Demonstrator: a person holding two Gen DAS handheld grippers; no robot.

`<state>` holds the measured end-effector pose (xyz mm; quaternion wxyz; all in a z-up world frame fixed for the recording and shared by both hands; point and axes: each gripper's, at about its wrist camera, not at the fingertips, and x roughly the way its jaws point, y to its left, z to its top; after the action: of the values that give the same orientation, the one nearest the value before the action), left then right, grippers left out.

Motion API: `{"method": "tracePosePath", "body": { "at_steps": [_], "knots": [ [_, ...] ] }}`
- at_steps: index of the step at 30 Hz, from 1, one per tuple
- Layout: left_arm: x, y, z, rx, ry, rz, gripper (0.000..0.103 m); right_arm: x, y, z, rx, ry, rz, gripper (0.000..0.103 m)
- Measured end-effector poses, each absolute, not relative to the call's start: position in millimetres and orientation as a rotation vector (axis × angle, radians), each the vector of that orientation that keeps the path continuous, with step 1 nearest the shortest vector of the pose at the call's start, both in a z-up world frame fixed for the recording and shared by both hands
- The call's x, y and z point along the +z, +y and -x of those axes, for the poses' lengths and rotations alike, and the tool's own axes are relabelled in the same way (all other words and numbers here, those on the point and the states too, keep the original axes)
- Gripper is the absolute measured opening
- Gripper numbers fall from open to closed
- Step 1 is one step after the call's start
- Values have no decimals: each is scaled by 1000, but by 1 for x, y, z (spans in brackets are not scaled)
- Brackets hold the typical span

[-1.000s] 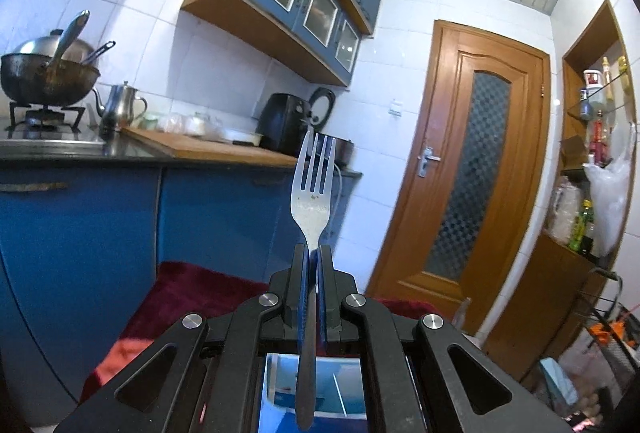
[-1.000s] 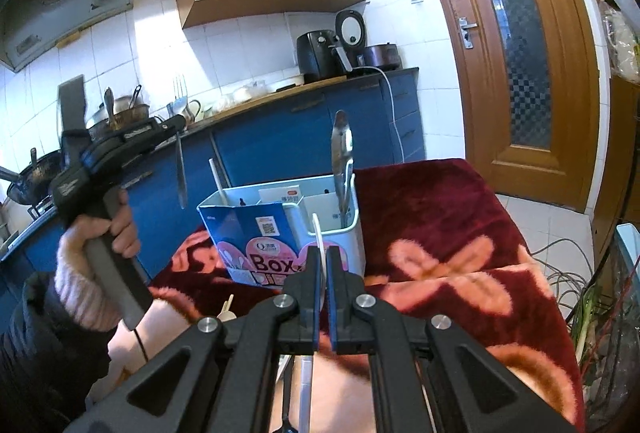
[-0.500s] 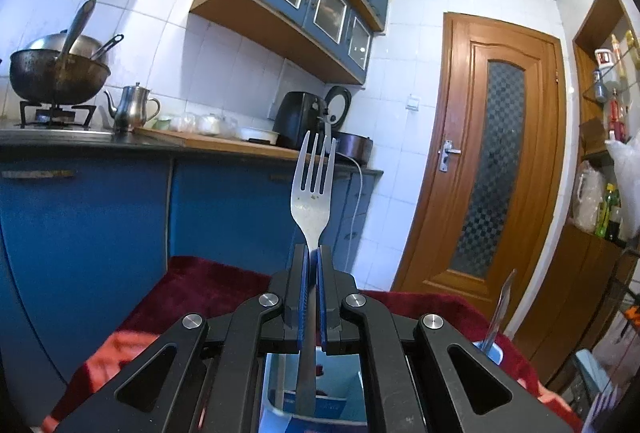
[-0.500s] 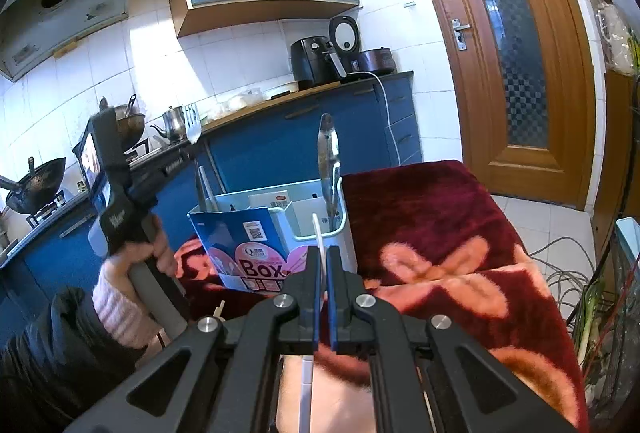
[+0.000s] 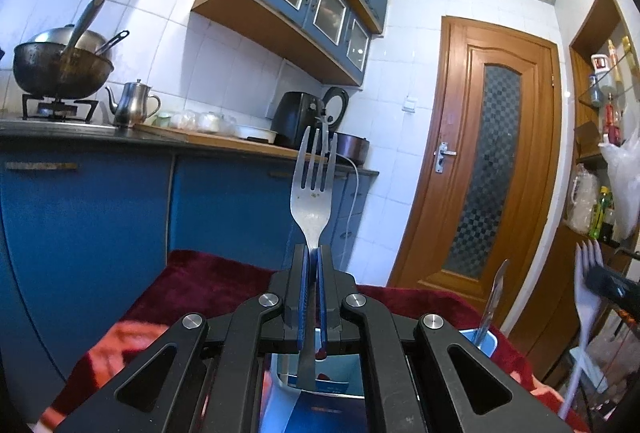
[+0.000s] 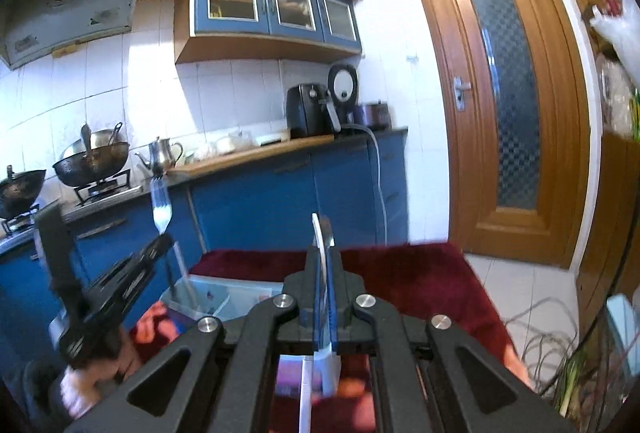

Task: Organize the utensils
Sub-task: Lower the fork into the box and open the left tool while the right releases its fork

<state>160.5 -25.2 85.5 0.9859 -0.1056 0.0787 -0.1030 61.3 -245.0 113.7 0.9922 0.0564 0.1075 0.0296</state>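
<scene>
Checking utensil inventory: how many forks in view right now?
2. Metal fork clamped upright in the left gripper; white plastic fork clamped in the right gripper. The organizer box may hide more.

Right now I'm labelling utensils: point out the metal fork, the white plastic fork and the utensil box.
metal fork (image 5: 310,209), left wrist view, on its neck below the tines.
white plastic fork (image 5: 587,287), left wrist view, on its head.
utensil box (image 6: 208,287), right wrist view, on its rim.

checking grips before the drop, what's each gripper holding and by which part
Left gripper: shut on the metal fork, at the neck below the head, tines up. Right gripper: shut on the white plastic fork, partway along its handle.
</scene>
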Motion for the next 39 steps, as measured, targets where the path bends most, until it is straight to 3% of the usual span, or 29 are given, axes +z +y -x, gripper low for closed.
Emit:
{"method": "tracePosePath", "body": {
  "at_steps": [11,24,28,31,36,39],
  "knots": [
    [79,-18,-157,-196,139,254,4,126,-216,-116,1,50,18,4],
    [71,-23,-154,-194,188,221,4,89,-209,-138,38,145,10,4],
    [69,-24,-151,-208,231,218,5,88,-213,-130,64,164,-22,11],
    [69,-23,-148,-216,255,217,10,90,-216,-124,75,160,-38,20],
    [73,-21,-139,-218,258,204,22,93,-224,-113,84,166,-90,22],
    [75,-18,-133,-227,272,207,23,96,-229,-105,84,170,-113,22]
  ]
}}
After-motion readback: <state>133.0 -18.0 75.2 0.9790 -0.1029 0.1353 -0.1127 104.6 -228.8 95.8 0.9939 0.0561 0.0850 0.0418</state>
